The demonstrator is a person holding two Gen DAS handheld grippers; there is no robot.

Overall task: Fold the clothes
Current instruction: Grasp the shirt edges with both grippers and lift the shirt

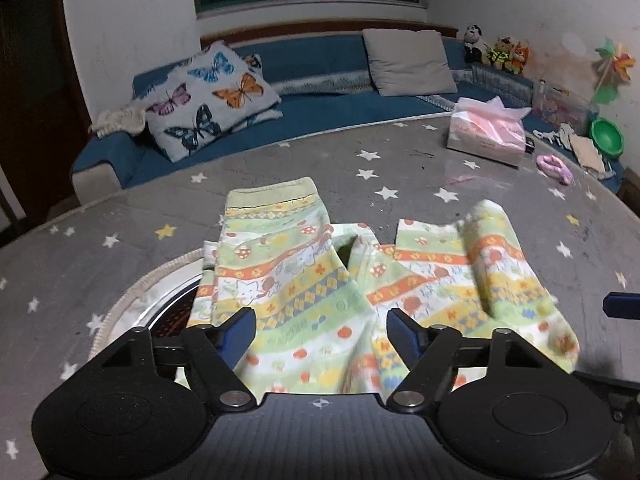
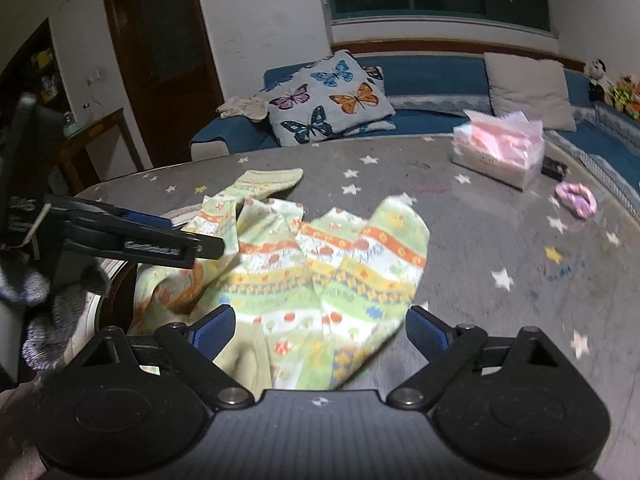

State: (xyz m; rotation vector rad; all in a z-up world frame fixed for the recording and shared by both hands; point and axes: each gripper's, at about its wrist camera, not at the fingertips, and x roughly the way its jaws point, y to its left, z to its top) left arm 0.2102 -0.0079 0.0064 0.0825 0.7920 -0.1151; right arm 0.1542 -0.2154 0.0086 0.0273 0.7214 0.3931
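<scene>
Two tongs, left tongs [image 1: 322, 330] and right tongs [image 2: 320, 330], both wide and empty, low-centre over rumpled trousers [image 1: 320, 280]; flatten before folding.

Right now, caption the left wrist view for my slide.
Open left gripper poised over patterned children's pants on the star-print tablecloth.

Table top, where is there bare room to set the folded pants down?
Bare star-print tablecloth lies between the patterned pants and the pink tissue box, short of the pink hair tie. More lies left of the pants' waistband. The near left is crowded: a round tray partly under the pants.
</scene>
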